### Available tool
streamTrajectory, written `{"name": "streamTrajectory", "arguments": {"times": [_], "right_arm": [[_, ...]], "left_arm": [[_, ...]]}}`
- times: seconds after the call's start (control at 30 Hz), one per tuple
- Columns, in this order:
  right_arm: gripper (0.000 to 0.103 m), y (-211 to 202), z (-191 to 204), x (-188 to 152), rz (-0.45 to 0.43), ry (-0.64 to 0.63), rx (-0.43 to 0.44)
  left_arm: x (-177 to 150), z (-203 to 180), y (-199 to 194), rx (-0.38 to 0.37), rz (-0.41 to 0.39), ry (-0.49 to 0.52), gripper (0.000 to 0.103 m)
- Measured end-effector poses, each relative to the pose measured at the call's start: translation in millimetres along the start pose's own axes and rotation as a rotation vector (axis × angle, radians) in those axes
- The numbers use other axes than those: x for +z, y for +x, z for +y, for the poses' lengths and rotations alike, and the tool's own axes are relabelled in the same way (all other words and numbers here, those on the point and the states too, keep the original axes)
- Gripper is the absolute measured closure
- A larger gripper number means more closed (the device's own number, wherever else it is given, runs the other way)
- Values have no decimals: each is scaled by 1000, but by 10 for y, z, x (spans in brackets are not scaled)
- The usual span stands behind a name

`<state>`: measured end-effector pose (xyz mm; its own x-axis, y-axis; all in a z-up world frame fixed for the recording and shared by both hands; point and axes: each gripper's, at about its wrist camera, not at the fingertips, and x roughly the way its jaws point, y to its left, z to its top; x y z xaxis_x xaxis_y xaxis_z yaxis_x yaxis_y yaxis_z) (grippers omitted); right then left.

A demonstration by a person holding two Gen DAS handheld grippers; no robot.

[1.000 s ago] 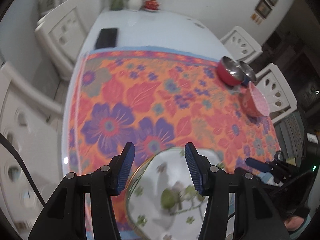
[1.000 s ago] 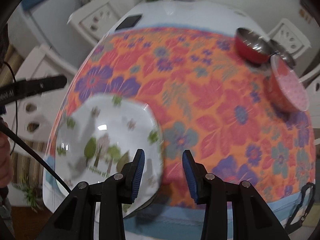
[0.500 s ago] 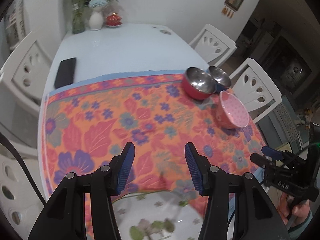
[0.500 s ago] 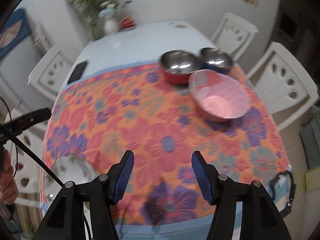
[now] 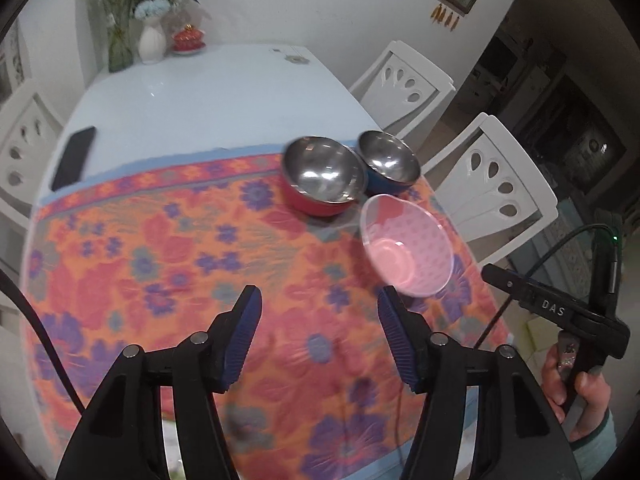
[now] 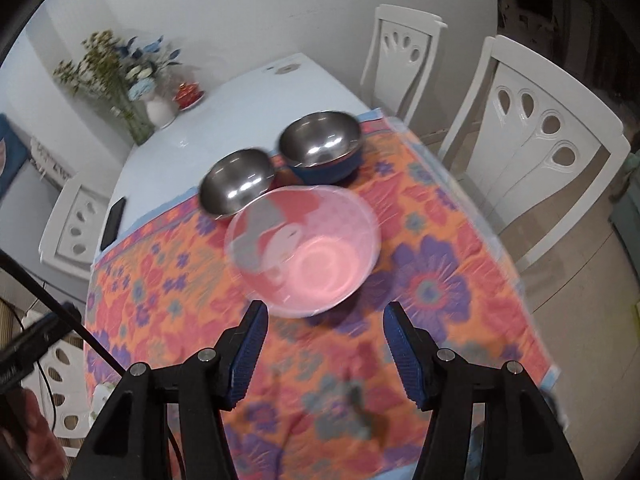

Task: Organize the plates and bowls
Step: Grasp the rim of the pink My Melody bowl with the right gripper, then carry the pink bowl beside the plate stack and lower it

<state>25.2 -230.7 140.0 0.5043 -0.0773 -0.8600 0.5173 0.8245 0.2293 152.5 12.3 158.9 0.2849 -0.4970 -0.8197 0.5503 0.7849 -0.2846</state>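
Note:
A clear pink bowl (image 6: 303,250) stands on the flowered cloth (image 6: 432,280), right in front of my open, empty right gripper (image 6: 325,330). Behind it stand a steel bowl with a red outside (image 6: 237,188) and a steel bowl with a blue outside (image 6: 321,146). In the left wrist view the pink bowl (image 5: 406,254) is ahead to the right of my open, empty left gripper (image 5: 318,320), with the red bowl (image 5: 322,176) and the blue bowl (image 5: 388,162) beyond it. The white flowered plate is out of view.
A black phone (image 5: 74,158) lies on the bare white table (image 5: 200,92) at the left. Vases with flowers (image 5: 154,20) and a small red pot (image 5: 188,40) stand at the far end. White chairs (image 6: 536,136) line the table's right side.
Both grippers have swung right and away from the white flowered plate, which has left both views. The right gripper now faces the pink bowl closely. Both stay open.

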Motion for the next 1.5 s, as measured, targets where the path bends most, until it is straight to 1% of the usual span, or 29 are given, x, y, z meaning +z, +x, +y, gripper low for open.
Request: {"name": "streamTrajectory", "arguments": {"times": [0.07, 0.13, 0.3, 0.4, 0.43, 0.5, 0.57, 0.63, 0.7, 0.73, 0.77, 0.8, 0.83, 0.87, 0.9, 0.93, 1.0, 1.13, 1.23, 1.37, 1.5], "right_arm": [[45, 108, -156, 100, 23, 14, 8], [45, 275, -305, 215, 62, 27, 29], [45, 711, -449, 363, 146, 23, 85], [46, 917, -434, 394, 173, 4, 92], [49, 980, -413, 405, 174, -11, 95], [56, 1091, -363, 420, 180, -43, 101], [59, 1187, -330, 427, 187, -60, 104], [64, 1270, -314, 438, 196, -70, 102], [67, 1336, -306, 447, 200, -76, 100], [71, 1355, -305, 451, 200, -78, 101], [73, 1367, -302, 449, 199, -80, 102], [78, 1386, -300, 449, 200, -85, 100], [83, 1399, -301, 447, 202, -89, 101], [86, 1408, -303, 443, 204, -92, 105], [90, 1419, -300, 438, 206, -97, 108], [91, 1419, -298, 434, 207, -102, 112], [92, 1404, -284, 426, 203, -114, 125], [92, 1371, -245, 391, 194, -137, 101], [92, 1261, -230, 359, 178, -153, 105], [91, 1080, -147, 308, 152, -184, 88], [91, 846, -107, 205, 141, -205, 88]], "left_arm": [[35, -104, 221, -28, 9, -39, 45], [60, -187, 401, -38, 17, -77, 45], [134, -337, 925, -8, 54, -112, 47], [165, -344, 1159, 8, 77, -134, 47], [171, -352, 1212, 15, 78, -137, 47], [185, -345, 1310, 28, 86, -145, 50], [199, -345, 1395, 32, 92, -149, 51], [215, -341, 1455, 31, 99, -147, 54], [223, -361, 1524, 27, 108, -139, 62], [221, -378, 1563, 26, 114, -135, 64], [220, -385, 1594, 22, 119, -133, 71], [214, -396, 1628, 17, 124, -131, 80], [205, -413, 1669, 13, 132, -128, 83], [197, -423, 1695, 13, 137, -126, 89], [188, -439, 1715, 11, 140, -124, 91], [179, -461, 1731, 3, 142, -120, 91], [163, -508, 1733, 10, 131, -108, 91], [152, -525, 1694, -2, 125, -108, 91], [129, -565, 1577, -3, 109, -87, 91], [82, -659, 1367, 22, 75, -44, 91], [-5, -722, 1145, 18, 57, -16, 91]]}}
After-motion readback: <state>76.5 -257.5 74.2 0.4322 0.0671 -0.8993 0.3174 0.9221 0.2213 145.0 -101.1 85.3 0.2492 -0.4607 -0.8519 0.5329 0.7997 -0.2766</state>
